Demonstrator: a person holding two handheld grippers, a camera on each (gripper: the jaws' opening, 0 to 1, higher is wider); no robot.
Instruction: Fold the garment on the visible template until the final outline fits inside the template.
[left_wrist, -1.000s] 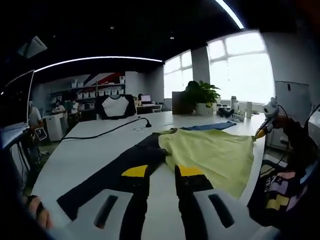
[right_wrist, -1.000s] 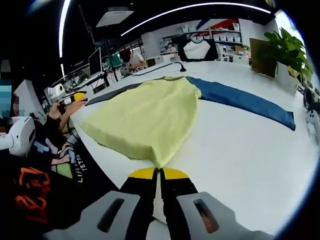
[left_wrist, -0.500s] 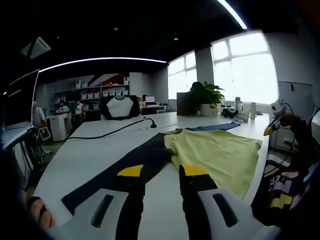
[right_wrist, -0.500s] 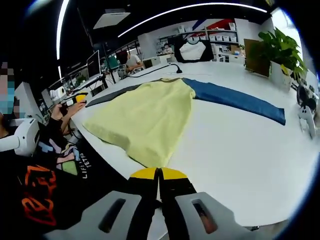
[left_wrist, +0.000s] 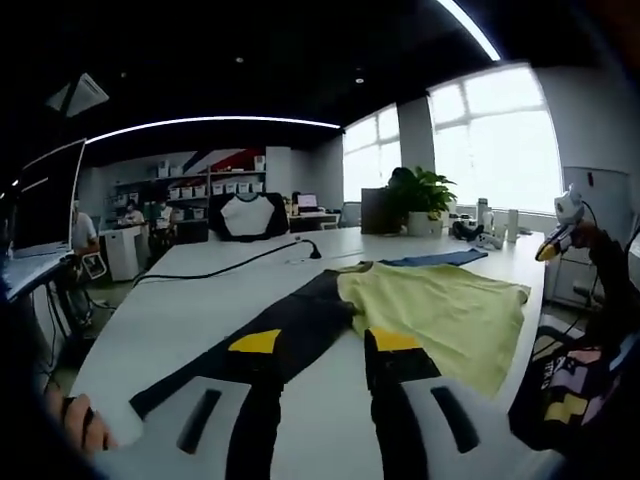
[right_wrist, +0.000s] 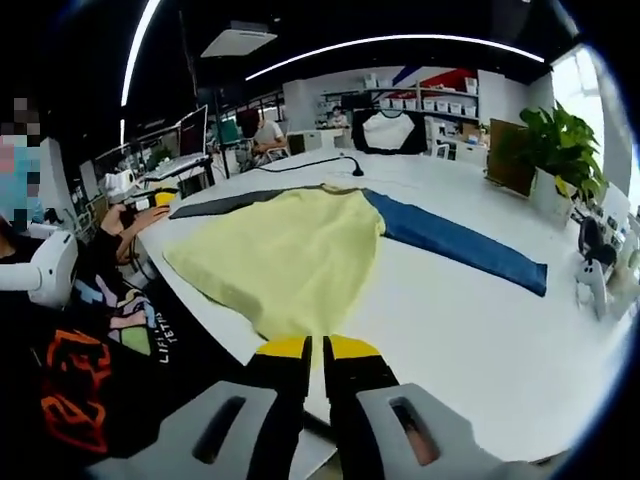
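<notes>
The pale yellow garment with one black and one blue sleeve (right_wrist: 290, 250) is spread flat on the white table (right_wrist: 480, 320), at 12 o'clock from the right gripper (right_wrist: 317, 347), whose jaws are nearly closed on nothing. The left gripper (left_wrist: 325, 341) is held open, empty.

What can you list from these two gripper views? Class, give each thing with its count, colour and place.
Garment: one, yellow body with one dark sleeve and one blue sleeve, spread flat on the table.
Table: one, white, under the garment.
Cable: one, black, across the far part of the table.
Plant: one, green, at the table's far edge by the window.
Shirt: one, white with black sleeves, on display at the back.
Left gripper: one, black with yellow tips, open, above the dark sleeve.
Right gripper: one, black with yellow tips, jaws nearly together, at the garment's near hem.
</notes>
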